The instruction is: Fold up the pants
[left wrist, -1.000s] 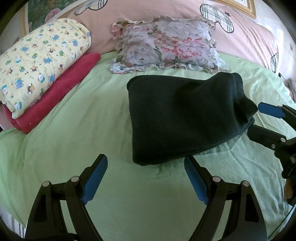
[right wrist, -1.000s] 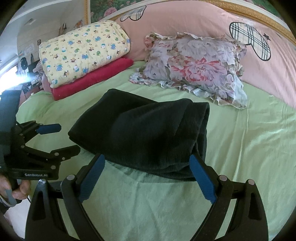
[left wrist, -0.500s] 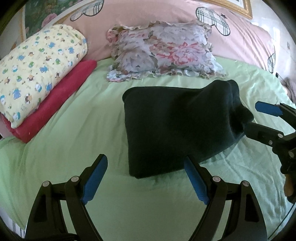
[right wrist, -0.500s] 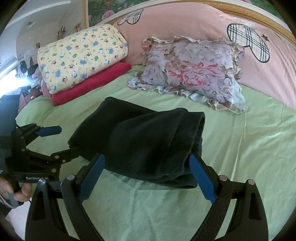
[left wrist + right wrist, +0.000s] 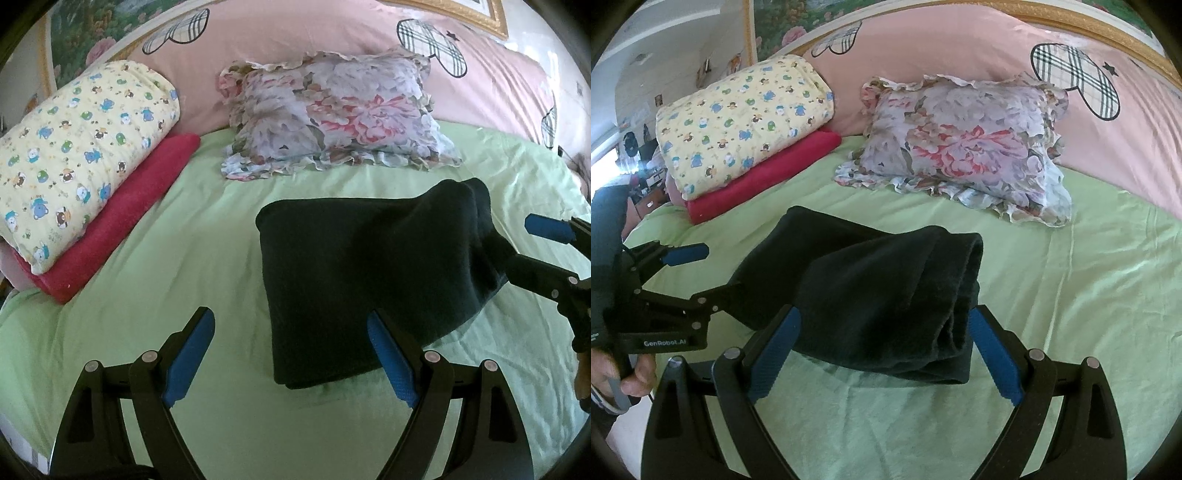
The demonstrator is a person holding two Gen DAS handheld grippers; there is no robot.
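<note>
Dark, almost black knitted fabric lies in a thick folded bundle near the middle of a bed: these are the pants [image 5: 369, 273], resting on a pale green sheet [image 5: 207, 251]. In the left wrist view the bundle sits ahead and to the right, its near left corner squared off and its far right end bunched up higher. The left gripper [image 5: 291, 354] hovers over bare sheet at the bundle's near edge, its blue-padded fingers [image 5: 188, 354] spread wide apart and clamping nothing; the right-hand pad overlaps the pants' near edge in the view, though it is hard to tell whether it touches the cloth. The right gripper [image 5: 882, 354] is also spread wide, with the rolled, layered end of the pants lying between its blue pads; the fabric fills most of the gap, and the pads do not appear to press on it. In the right wrist view the left gripper shows at the left edge, held by a person's hand [image 5: 617, 373], one of its black fingers reaching against the bundle's side. Beyond the pants, a ruffled floral pillow [image 5: 332, 118] leans at the head of the bed against a pink cover [image 5: 295, 33] printed with plaid shapes. To the left, a folded yellow quilt [image 5: 77, 155] patterned with small bears lies on top of a folded red blanket [image 5: 122, 221], well apart from the pants.
</note>
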